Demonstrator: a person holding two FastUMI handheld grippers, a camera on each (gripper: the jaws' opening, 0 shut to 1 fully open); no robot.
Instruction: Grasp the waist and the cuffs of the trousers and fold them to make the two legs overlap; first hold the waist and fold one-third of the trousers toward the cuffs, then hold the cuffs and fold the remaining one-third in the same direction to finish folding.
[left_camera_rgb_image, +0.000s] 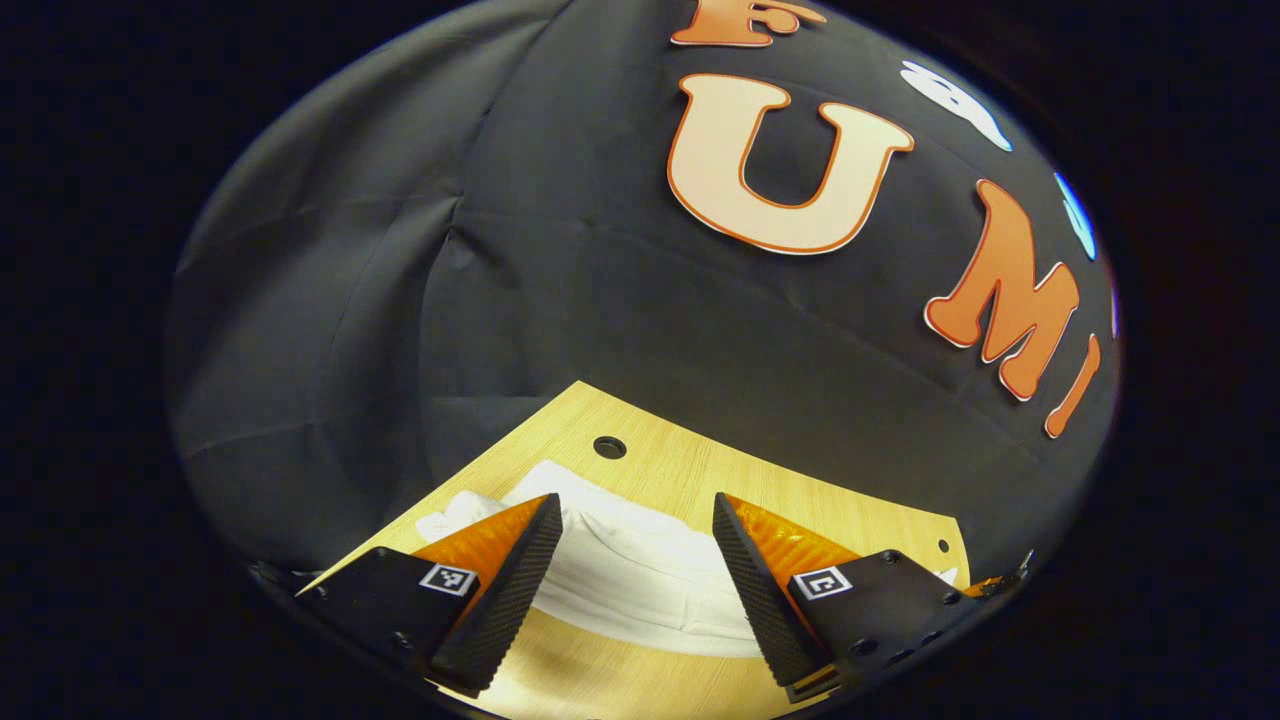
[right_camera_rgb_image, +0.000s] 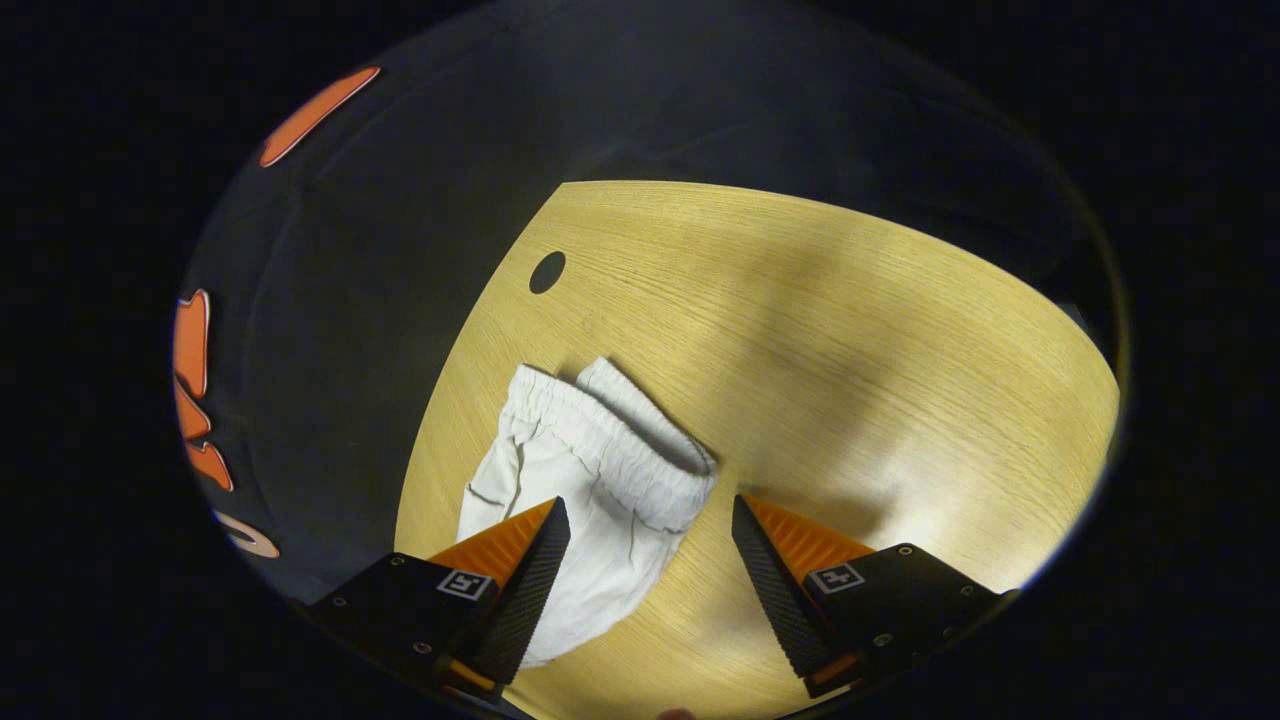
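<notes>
One pair of white fabric trousers (right_camera_rgb_image: 590, 480) with a gathered elastic waist lay on one light wooden table (right_camera_rgb_image: 850, 350), near its edge by the black cloth wall (right_camera_rgb_image: 350, 300). In the right gripper view, the waistband pointed toward the table's middle, below one round dark hole (right_camera_rgb_image: 547, 272). The right gripper (right_camera_rgb_image: 650, 515) stood wide open above the trousers, gripping nothing. The left gripper (left_camera_rgb_image: 637, 510) was likewise spread wide, with the trousers (left_camera_rgb_image: 630, 570) lying on the table (left_camera_rgb_image: 700, 470) between its fingers.

Trousers (right_camera_rgb_image: 580, 480) lie on the table (right_camera_rgb_image: 850, 350) — near its left edge, hole (right_camera_rgb_image: 547, 272) beyond.
</notes>
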